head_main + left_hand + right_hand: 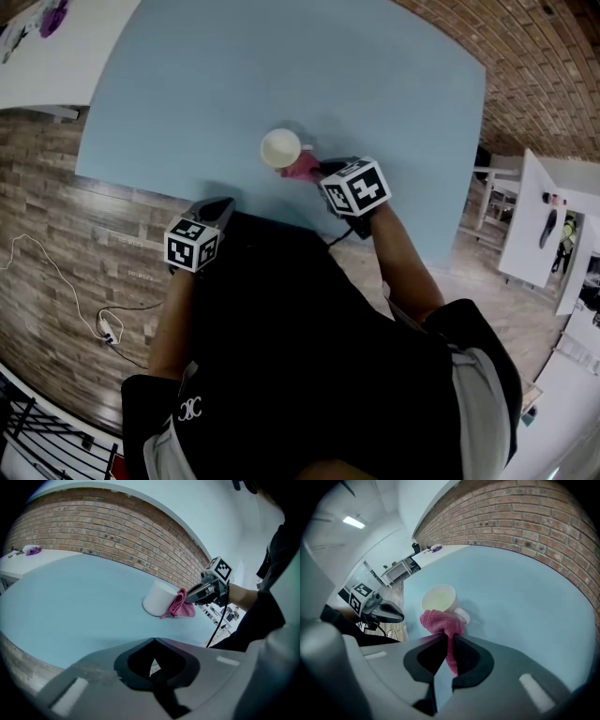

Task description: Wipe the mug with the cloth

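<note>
Mug (280, 148) stands upright on the blue table (281, 56), toward its near edge, mouth up. Right gripper (446, 637) has its jaws pinched on the pink cloth (440, 620), whose bunched end lies against the mug's outer wall at about 4 o'clock of the mug in the head view, beside the handle. Left gripper (153, 641) is pressed together on nothing, held at 7 o'clock and well apart from the mug, at the table edge. Assessment: wiping of the outside wall is in hand. The mug is unbraced and looks light, so sideways pressure may slide or tip it. Recommended: light contact, strokes running round the wall rather than pushing toward 10 o'clock, and the left gripper brought in to steady the far side if the mug shifts
</note>
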A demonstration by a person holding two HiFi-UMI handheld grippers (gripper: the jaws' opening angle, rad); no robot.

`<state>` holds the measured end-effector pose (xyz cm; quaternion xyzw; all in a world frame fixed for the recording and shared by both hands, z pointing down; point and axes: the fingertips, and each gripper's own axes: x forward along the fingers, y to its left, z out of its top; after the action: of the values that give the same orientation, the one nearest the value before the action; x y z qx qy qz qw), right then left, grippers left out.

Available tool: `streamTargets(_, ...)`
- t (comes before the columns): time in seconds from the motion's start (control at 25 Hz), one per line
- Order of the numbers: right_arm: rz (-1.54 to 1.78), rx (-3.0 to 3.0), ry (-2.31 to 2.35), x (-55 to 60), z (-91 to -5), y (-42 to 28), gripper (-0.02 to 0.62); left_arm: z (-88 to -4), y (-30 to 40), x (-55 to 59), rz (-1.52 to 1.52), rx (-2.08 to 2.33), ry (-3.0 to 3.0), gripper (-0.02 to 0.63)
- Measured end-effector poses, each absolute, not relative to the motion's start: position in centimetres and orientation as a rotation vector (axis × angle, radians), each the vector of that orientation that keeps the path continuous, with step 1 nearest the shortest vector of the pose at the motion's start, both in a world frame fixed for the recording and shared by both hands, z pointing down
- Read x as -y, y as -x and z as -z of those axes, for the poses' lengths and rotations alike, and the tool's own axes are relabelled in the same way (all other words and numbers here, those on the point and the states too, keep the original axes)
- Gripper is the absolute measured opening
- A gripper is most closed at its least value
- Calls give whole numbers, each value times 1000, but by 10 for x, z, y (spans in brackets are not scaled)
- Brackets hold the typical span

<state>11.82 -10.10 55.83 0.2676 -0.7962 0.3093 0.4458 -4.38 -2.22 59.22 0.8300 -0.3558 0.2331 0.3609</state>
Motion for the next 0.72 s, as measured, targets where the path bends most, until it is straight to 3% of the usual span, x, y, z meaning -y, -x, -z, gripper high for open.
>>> streamTargets(0.72,-489,1852,-571,117,-604,-102,37,-587,55,20,-623,989,-2125,5)
